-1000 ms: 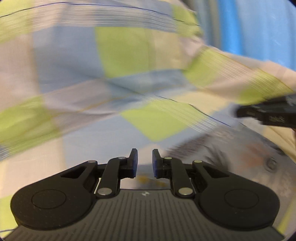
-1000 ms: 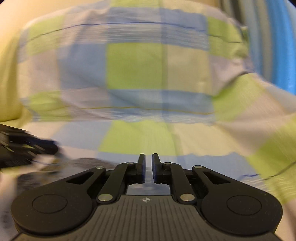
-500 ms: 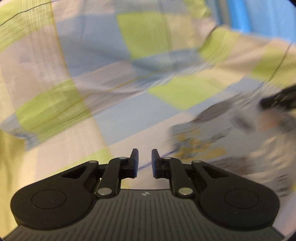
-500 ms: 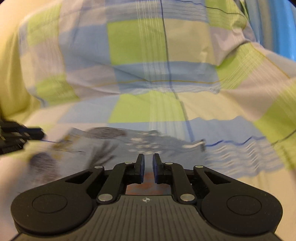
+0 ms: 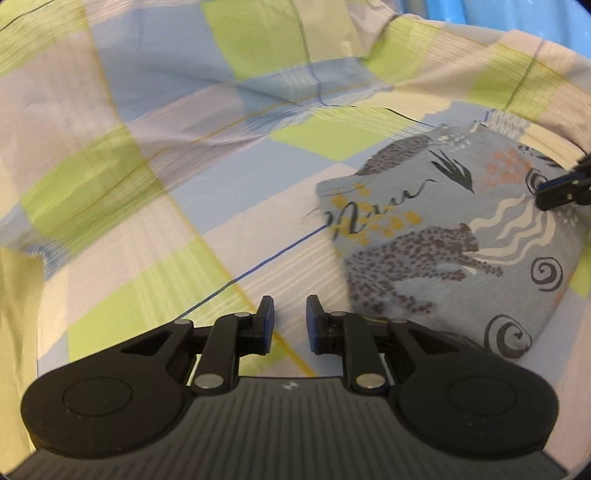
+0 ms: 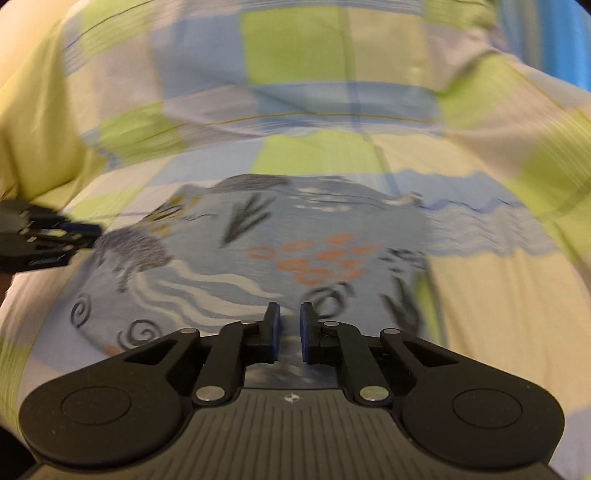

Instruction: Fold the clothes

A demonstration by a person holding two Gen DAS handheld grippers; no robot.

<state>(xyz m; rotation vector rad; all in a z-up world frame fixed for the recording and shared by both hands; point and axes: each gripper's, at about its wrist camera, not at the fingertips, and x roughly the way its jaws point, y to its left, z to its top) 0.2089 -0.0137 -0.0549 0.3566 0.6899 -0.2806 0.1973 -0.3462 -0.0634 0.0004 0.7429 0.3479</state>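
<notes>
The left tongs (image 5: 289,319) are hovering low over a checked bedsheet (image 5: 229,206), their 2 fingers standing a little apart with only sheet showing in the gap, gripping nothing. Just to the right of them, and reaching further ahead, a pale blue printed cloth (image 5: 454,236) is lying folded on the sheet, its leopard, wave and spiral pattern facing up. Its near edge is passing behind the right linkage of these tongs. Further right, at the far side of the cloth, the tip of the right tongs (image 5: 561,186) is poking in over the cloth's edge; from this view I cannot tell whether it is touching the fabric.

The right tongs (image 6: 289,328) are sitting directly over the near part of the same cloth (image 6: 258,258), fingers slightly apart, with cloth visible between and beneath them but nothing pinched. This view is showing the cloth's orange ring marks and its far hem, which the left view shows only at an angle. To the left of these tongs, the left tongs (image 6: 79,232) are appearing blurred at the cloth's left edge.

Beyond the cloth in both views, the sheet (image 6: 295,66) is rising in green, blue and cream squares over a soft mound. At the far right a blue striped surface (image 5: 480,7) is showing behind the bedding.
</notes>
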